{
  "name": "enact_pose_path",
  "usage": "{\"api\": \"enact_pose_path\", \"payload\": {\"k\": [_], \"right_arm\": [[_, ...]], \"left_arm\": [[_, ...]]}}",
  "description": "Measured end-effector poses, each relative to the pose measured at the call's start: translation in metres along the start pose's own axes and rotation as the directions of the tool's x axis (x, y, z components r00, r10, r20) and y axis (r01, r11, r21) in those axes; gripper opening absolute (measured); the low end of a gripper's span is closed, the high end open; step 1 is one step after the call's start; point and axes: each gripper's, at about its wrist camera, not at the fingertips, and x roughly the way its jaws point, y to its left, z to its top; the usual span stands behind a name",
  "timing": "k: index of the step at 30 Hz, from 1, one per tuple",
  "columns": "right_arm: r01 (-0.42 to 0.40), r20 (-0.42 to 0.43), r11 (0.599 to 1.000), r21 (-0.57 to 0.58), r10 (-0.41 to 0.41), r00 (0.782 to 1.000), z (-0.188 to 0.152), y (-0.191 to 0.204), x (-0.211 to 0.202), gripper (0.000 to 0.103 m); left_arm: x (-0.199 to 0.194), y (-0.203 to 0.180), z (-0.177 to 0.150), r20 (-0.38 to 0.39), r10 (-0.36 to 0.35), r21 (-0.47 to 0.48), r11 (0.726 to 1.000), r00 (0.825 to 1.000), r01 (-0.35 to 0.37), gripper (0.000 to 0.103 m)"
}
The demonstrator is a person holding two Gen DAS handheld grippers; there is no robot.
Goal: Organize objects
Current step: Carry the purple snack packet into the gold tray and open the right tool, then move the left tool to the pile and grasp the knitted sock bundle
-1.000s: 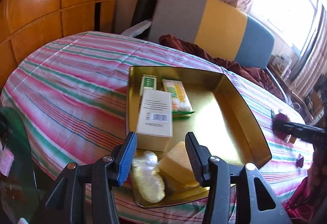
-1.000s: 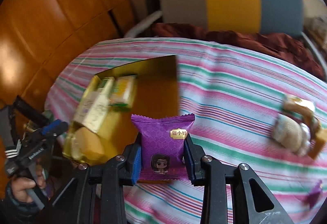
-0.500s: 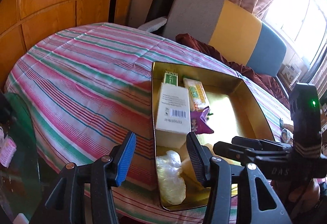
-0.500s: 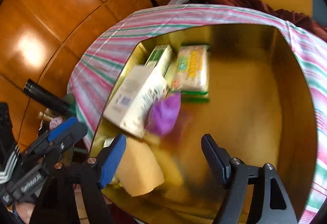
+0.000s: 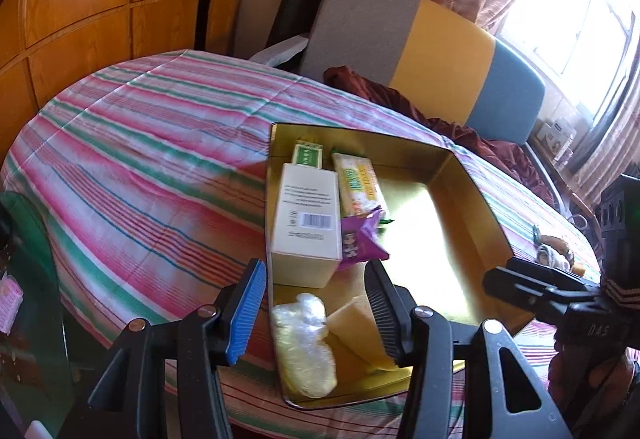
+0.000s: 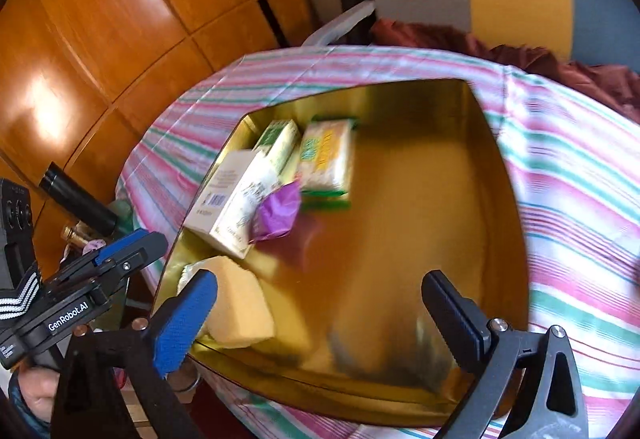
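Purple snack packet (image 5: 362,239) lying in gold tin (image 5: 486,215), propped against white box (image 5: 306,217). Right gripper (image 6: 320,313) jaws opening, empty; left gripper (image 5: 316,313) part-spread, apparently empty. Packet probably light, crinkly, slippery: pinch a sealed edge.

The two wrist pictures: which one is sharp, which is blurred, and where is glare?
Left wrist view: sharp, with the window washed out and a bright patch on the tin's floor. Right wrist view: motion blur smears the purple packet and the striped cloth.
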Motion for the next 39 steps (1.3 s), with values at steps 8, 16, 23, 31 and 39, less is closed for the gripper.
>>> {"api": "enact_pose_path", "payload": {"k": [8,16,23,31,39], "right_arm": [[0.106,0.059,0.989,0.107,-0.113,0.992,-0.009,-0.071,-0.055,0.103],[0.3,0.084,0.91,0.286,-0.336,0.938,-0.024,-0.191,-0.132,0.103],[0.371,0.115,0.674,0.639,-0.56,0.821,-0.065,-0.318,-0.209,0.103],[0.166,0.145,0.485,0.858,-0.54,0.829,-0.101,-0.37,-0.239,0.103],[0.098,0.175,0.505,0.857,-0.465,0.868,-0.099,-0.371,-0.23,0.103]], "left_arm": [[-0.002,-0.028,0.007,-0.011,-0.046,0.041,0.998,0.999,0.046,0.052],[0.005,-0.088,0.009,-0.049,-0.111,0.189,0.975,0.993,0.119,0.052],[0.012,-0.167,0.002,-0.1,-0.183,0.338,0.918,0.978,0.206,0.063],[0.039,-0.276,-0.017,-0.184,-0.234,0.499,0.815,0.955,0.296,0.081],[0.082,-0.359,-0.033,-0.283,-0.244,0.558,0.745,0.928,0.366,0.088]]}}
